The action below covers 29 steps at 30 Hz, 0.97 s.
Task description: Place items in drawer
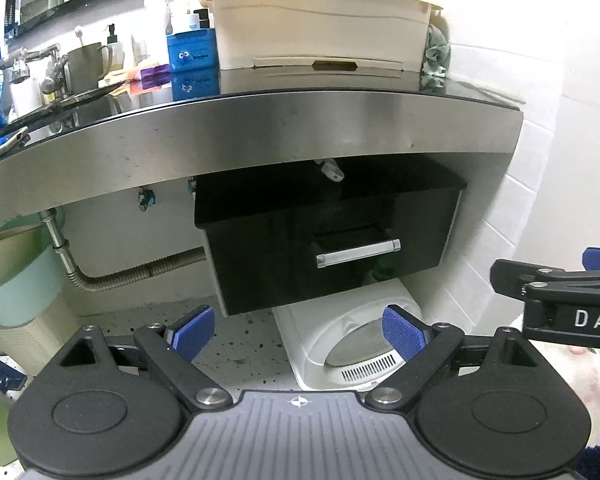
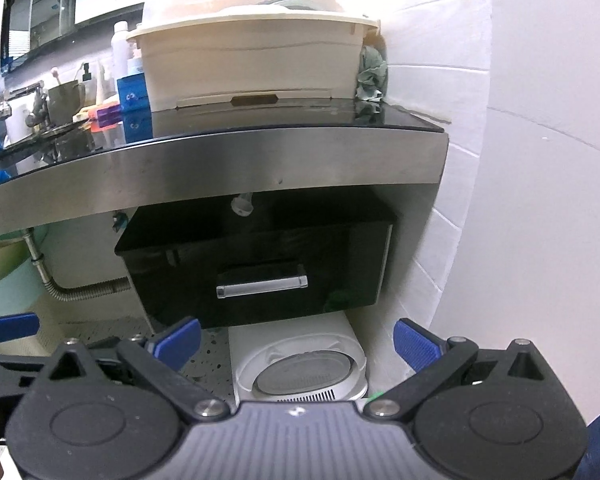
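1. Both hand-held grippers stand wide open and carry nothing: the left hand-held gripper [image 1: 298, 334] and the right hand-held gripper [image 2: 298, 346] hover low in front of the vanity, well short of the drawer [image 2: 260, 276]. With no item in either one, the largest risk is that the drawer gets opened while nothing is ready to go in.
2. The drawer, a glossy black box hung under the counter [image 1: 260, 128], appears fully closed. Its silver bar handle [image 1: 358, 253] is the only purchase. A grip taken off-centre or only on the bar's edge could slip off the smooth metal.
3. The white appliance [image 1: 352, 344] on the floor sits directly below the drawer. A low approach, or a hand-held gripper jerking down after a slip, could strike its lid.
4. The cream tub [image 1: 320, 20] and blue box [image 1: 192, 50] stand on the counter above; which things are meant for the drawer cannot be told, so the wrong one may be fetched.
5. The right tool shows at the edge of the left view, so the two could collide when reaching together.
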Available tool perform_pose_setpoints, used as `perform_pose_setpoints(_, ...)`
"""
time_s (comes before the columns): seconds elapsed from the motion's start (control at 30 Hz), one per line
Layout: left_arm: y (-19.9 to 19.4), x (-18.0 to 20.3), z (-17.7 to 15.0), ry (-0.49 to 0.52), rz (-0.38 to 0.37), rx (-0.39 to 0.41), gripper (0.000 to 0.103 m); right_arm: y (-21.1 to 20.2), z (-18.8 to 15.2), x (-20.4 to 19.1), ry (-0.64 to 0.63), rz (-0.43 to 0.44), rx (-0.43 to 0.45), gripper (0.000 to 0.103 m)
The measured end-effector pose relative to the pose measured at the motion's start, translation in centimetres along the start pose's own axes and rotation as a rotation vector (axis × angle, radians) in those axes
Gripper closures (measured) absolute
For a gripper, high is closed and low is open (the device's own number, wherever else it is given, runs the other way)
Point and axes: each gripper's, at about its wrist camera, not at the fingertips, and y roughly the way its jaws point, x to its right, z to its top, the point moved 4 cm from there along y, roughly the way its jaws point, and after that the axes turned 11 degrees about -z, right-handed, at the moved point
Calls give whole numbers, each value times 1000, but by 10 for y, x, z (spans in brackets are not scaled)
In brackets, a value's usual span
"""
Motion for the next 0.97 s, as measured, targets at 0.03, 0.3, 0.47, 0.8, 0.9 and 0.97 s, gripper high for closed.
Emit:
perform_pose_setpoints(0.03,-1,-2,1,-6,3,5,12,-1,0,0,-4,-1,0,0)
perform_pose_setpoints(0.3,-5,-11,3,-41,21,21,12,-1,-1,1,-8,4,-2,0)
perform_pose_setpoints(0.47,-6,-12,4,-43,30,27,12,-2,-1,-2,-18,21,-6,0)
perform_pose_setpoints(0.8,-7,-17,5,-59,50,42,12,-1,-5,-4,-17,33,-24,0)
perform_pose_setpoints(0.9,-8,-17,6,-56,52,48,12,-2,-5,-6,-23,39,-20,0)
perform_pose_setpoints(0.97,-9,-17,6,-56,50,48,12,-2,-6,-7,-26,44,-20,0)
